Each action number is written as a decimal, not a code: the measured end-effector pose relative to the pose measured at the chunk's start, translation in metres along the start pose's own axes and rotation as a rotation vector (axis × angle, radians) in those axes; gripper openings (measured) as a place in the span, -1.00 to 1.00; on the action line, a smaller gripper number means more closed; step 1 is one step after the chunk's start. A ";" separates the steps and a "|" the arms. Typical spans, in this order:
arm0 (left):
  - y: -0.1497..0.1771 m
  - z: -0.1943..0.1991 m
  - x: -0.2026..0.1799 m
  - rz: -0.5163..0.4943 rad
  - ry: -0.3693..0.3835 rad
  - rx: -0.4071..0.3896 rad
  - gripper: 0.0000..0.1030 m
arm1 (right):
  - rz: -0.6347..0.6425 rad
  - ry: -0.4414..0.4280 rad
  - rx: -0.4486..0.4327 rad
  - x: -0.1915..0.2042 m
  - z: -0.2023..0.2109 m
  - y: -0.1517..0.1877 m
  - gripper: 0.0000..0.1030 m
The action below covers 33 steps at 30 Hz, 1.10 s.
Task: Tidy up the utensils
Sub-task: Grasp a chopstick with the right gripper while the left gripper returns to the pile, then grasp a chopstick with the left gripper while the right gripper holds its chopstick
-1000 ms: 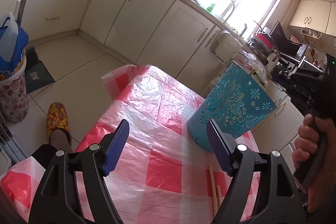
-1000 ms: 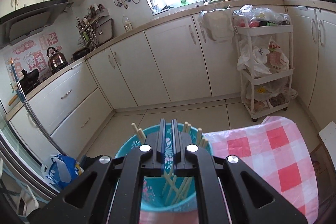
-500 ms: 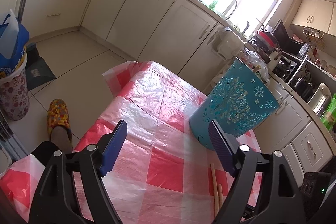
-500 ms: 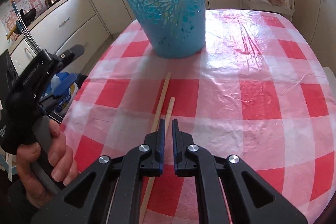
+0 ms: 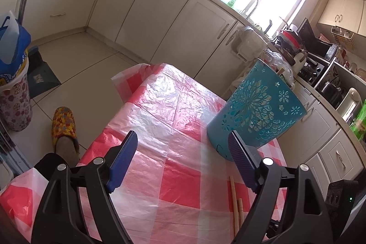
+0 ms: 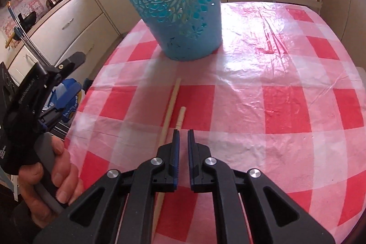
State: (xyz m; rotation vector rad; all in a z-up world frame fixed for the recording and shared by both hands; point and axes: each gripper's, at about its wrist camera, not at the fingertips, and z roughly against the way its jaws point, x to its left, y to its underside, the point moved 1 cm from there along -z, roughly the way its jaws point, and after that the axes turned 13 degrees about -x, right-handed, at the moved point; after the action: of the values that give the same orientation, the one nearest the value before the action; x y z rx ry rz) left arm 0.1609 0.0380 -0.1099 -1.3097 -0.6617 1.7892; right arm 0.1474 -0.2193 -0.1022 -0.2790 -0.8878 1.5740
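Wooden chopsticks (image 6: 170,104) lie on the desk just ahead of my right tool (image 6: 182,133), two pale sticks side by side, the longer one on the left reaching farther toward the bin. A second ago this tool was up over the bin's mouth, pinched tight and looking down at sticks already inside; now it has come down low over the red-and-white checked cloth (image 6: 286,107), tipped steeply at the desk. Its jaws are opening, only a narrow slit so far, with nothing between them. The shorter stick's near end sits just in front of the left finger, slightly off the gap. I read this as the start of the next pickup: one delivery done, and I am lining up on what remains.

My left tool (image 5: 183,152) has not shifted in that time. It hangs wide and empty over the near edge of the desk, my hand (image 6: 45,173) wrapped round its grey handle.

Farther out stands the blue bin (image 6: 178,4) with its cut-out flower pattern, upright on the cloth, well apart from the loose sticks. From the left view one stick end (image 5: 280,71) pokes above its rim.

Judging by this, two sticks remain to go in. The gap must widen and shift a little left before I close, or the finger may nudge the stick away.
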 end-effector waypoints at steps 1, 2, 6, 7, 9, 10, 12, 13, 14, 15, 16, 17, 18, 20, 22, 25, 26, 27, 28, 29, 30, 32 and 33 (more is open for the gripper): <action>0.000 0.000 0.000 0.000 -0.001 0.001 0.51 | 0.008 0.001 0.002 0.003 -0.001 0.002 -0.66; 0.000 0.000 0.000 0.001 -0.001 0.001 0.51 | 0.023 0.009 0.009 0.006 -0.004 0.005 -0.57; 0.000 0.000 0.000 0.005 0.001 0.001 0.51 | 0.086 0.055 -0.014 0.012 -0.002 0.006 -0.58; 0.000 0.000 0.000 0.006 0.001 0.000 0.51 | 0.089 0.058 -0.013 0.009 -0.002 0.006 -0.64; 0.000 0.000 0.000 0.004 0.001 0.000 0.51 | 0.113 0.068 -0.011 0.004 -0.001 0.006 -0.89; 0.000 0.000 0.000 0.003 -0.001 0.001 0.51 | 0.137 0.078 -0.009 0.004 -0.001 0.006 -0.91; 0.001 -0.001 -0.006 -0.026 -0.005 0.016 0.51 | 0.186 0.107 -0.007 0.005 -0.002 0.006 -0.92; 0.003 -0.002 -0.014 -0.064 -0.006 0.027 0.51 | 0.197 0.107 -0.005 0.005 -0.004 0.004 -0.92; 0.005 -0.003 -0.022 -0.105 -0.009 0.045 0.51 | 0.195 0.107 -0.003 0.003 -0.005 0.003 -0.92; 0.009 -0.005 -0.033 -0.153 -0.008 0.076 0.51 | 0.186 0.107 -0.004 0.002 -0.006 0.001 -0.92; 0.015 -0.008 -0.045 -0.191 0.001 0.114 0.51 | 0.184 0.110 -0.007 0.000 -0.006 0.000 -0.92; 0.020 -0.011 -0.055 -0.218 0.014 0.147 0.51 | 0.190 0.132 -0.015 -0.003 -0.005 0.000 -0.92; 0.026 -0.014 -0.067 -0.253 0.027 0.181 0.51 | 0.186 0.148 -0.022 -0.008 -0.003 0.000 -0.92; 0.038 -0.020 -0.090 -0.337 0.041 0.234 0.51 | 0.156 0.173 -0.032 -0.022 0.002 -0.001 -0.92; 0.051 -0.027 -0.108 -0.403 0.054 0.278 0.51 | 0.133 0.189 -0.037 -0.035 0.007 -0.001 -0.92; 0.072 -0.039 -0.130 -0.501 0.042 0.353 0.51 | 0.104 0.198 -0.042 -0.051 0.013 -0.002 -0.92; 0.078 -0.042 -0.134 -0.527 0.030 0.376 0.51 | 0.101 0.193 -0.041 -0.053 0.014 -0.002 -0.92; 0.084 -0.045 -0.137 -0.546 0.022 0.397 0.48 | 0.101 0.186 -0.040 -0.055 0.015 -0.002 -0.89; 0.089 -0.048 -0.138 -0.558 0.014 0.415 0.45 | 0.105 0.180 -0.040 -0.054 0.015 -0.002 -0.86; 0.093 -0.050 -0.139 -0.567 0.003 0.429 0.35 | 0.117 0.182 -0.041 -0.054 0.016 -0.001 -0.86; 0.097 -0.050 -0.139 -0.578 -0.006 0.433 0.28 | 0.125 0.184 -0.044 -0.053 0.015 -0.001 -0.86; 0.101 -0.050 -0.140 -0.635 -0.019 0.415 -0.03 | 0.149 0.192 -0.049 -0.050 0.015 0.000 -0.86; 0.102 -0.049 -0.141 -0.651 -0.010 0.411 -0.32 | 0.159 0.196 -0.050 -0.049 0.015 0.000 -0.86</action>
State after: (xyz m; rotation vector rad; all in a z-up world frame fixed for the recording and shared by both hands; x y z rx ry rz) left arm 0.1966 -0.1380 -0.1322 -0.6977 -0.5957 1.3002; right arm 0.1491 -0.2701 -0.1073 -0.5416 -0.7680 1.6402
